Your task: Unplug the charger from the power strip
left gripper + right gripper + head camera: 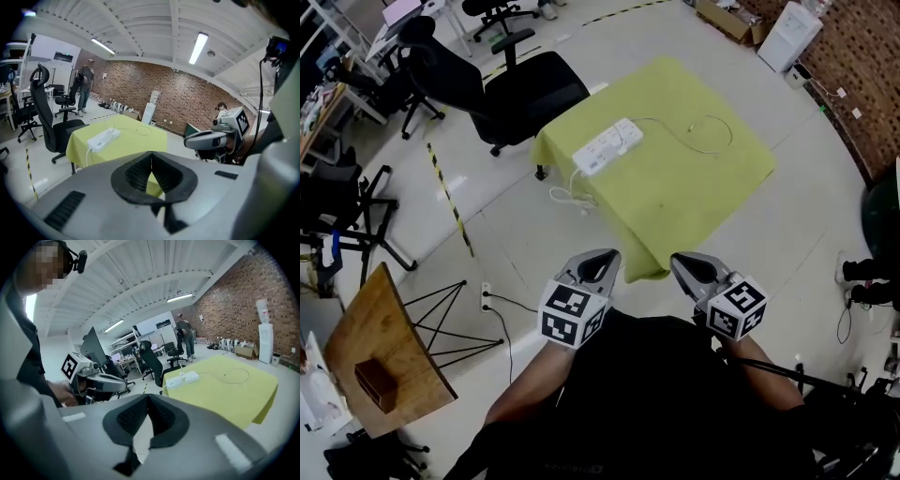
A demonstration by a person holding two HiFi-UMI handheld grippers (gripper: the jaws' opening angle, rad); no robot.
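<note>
A white power strip (607, 145) lies near the far left edge of a table with a yellow-green cloth (675, 197). A small white charger (191, 374) stands plugged into the strip's end. Its thin cable (708, 136) loops across the cloth. My left gripper (608, 256) and right gripper (678, 262) hover side by side in front of the table's near corner, well short of the strip. Both are shut with nothing between their jaws. The left gripper view shows the strip (104, 137) far ahead of the closed left gripper (151, 155). The right gripper (148, 397) shows closed too.
The strip's white cord (567, 195) hangs off the table's left edge to the floor. Black office chairs (520, 89) stand behind the table. A wooden side table (380, 361) with a brown box is at the lower left. A person (86, 89) stands far back.
</note>
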